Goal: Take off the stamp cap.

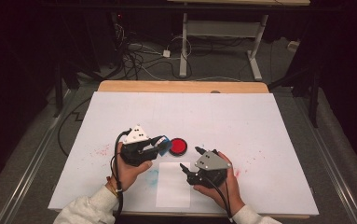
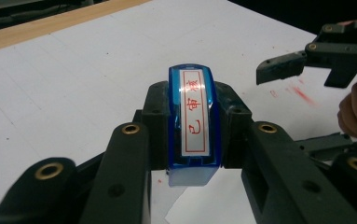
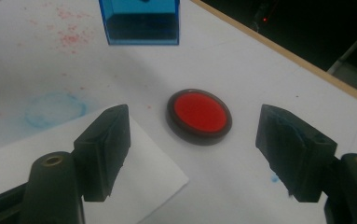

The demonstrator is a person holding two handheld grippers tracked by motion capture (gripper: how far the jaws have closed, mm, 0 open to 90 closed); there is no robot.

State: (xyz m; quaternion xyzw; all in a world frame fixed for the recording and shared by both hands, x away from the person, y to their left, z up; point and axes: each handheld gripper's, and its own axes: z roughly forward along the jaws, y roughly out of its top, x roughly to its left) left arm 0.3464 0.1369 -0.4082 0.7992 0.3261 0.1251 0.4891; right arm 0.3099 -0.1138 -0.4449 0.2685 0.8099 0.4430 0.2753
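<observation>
Translucent blue plastic stamp [image 2: 194,121] with red-lettered label: clamped in left gripper [image 1: 163,145], held just beside round red ink pad [image 1: 178,146]. Right gripper [image 1: 191,159]: jaws parted, empty, near the pad, over white paper sheet [image 1: 173,186].

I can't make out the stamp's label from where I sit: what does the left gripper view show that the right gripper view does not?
Left gripper view: the blue stamp clamped between the left gripper's jaws, its white label with red characters facing up, and the right gripper beyond it.

Right gripper view: the red ink pad lying between the open jaws of the right gripper, the sheet of paper and a blue ring stain.

Shared: the stamp and the white table cover.
</observation>
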